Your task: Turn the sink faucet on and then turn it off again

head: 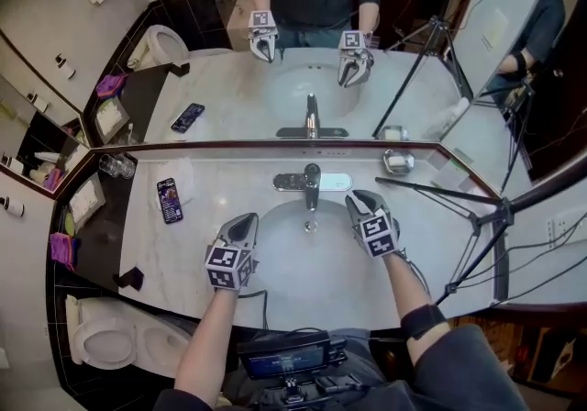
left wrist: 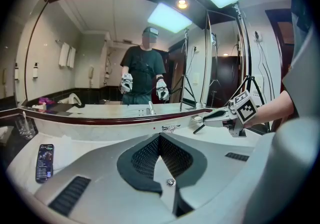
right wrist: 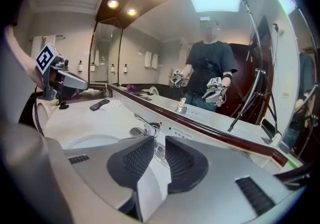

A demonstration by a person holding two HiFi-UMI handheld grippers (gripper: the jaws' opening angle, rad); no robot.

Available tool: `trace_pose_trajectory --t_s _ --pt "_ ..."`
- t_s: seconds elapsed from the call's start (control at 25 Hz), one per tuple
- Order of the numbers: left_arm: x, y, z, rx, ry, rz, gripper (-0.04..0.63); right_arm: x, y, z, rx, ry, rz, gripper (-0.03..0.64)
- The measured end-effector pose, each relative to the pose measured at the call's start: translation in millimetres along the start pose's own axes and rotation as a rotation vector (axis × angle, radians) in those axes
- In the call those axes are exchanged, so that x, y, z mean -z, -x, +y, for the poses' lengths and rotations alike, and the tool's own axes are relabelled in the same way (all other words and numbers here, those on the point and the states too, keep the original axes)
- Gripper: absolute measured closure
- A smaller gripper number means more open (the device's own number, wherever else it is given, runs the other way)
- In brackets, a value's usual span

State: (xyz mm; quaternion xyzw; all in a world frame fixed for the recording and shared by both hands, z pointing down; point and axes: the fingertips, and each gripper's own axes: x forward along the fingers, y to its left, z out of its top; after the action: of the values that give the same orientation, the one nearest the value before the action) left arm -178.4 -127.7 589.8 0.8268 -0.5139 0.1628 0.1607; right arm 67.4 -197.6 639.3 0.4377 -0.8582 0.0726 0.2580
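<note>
Nearest, the black screen device (head: pixel 284 361) hung at the person's chest. Over the left rim of the white oval basin (head: pixel 293 255), the grey left gripper (head: pixel 246 224) was clenched on nothing. The chrome single-lever faucet (head: pixel 312 182) stood behind the basin with no stream visible: either not opened, or closed again. Just right of it, the grey right gripper (head: pixel 358 202) had its jaws slightly apart, empty.

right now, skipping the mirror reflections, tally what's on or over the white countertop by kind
faucet: 1
phone: 1
shiny metal container: 1
tripod: 1
grippers: 2, left gripper and right gripper
total: 6
</note>
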Motion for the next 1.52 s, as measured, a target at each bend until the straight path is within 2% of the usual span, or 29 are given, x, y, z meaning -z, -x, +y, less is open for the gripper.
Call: trace_pose_trajectory --t_s 0.28,0.4,0.48,0.96,1.16,1.52 --pt "3 -11 9 -0.016 -0.014 0.019 0.594 4 -57 18 -0.110 0.357 0.068 0.445" --pt "8 -14 13 -0.026 -0.020 0.033 0.594 5 -77 24 -0.134 0.514 0.093 0.428" --pt "11 -15 16 -0.031 -0.015 0.041 0.594 3 -89 25 -0.143 0.579 0.095 0.428" --pt "16 -24 22 -0.039 -0.003 0.060 0.594 -10 -134 51 -0.236 0.871 0.086 0.428" --pt "21 -24 24 -0.044 -0.002 0.071 0.594 -6 -140 59 -0.272 0.954 0.076 0.470" --pt "28 -31 16 -0.030 0.004 0.088 0.594 -3 -137 62 -0.221 1.064 0.054 0.488"
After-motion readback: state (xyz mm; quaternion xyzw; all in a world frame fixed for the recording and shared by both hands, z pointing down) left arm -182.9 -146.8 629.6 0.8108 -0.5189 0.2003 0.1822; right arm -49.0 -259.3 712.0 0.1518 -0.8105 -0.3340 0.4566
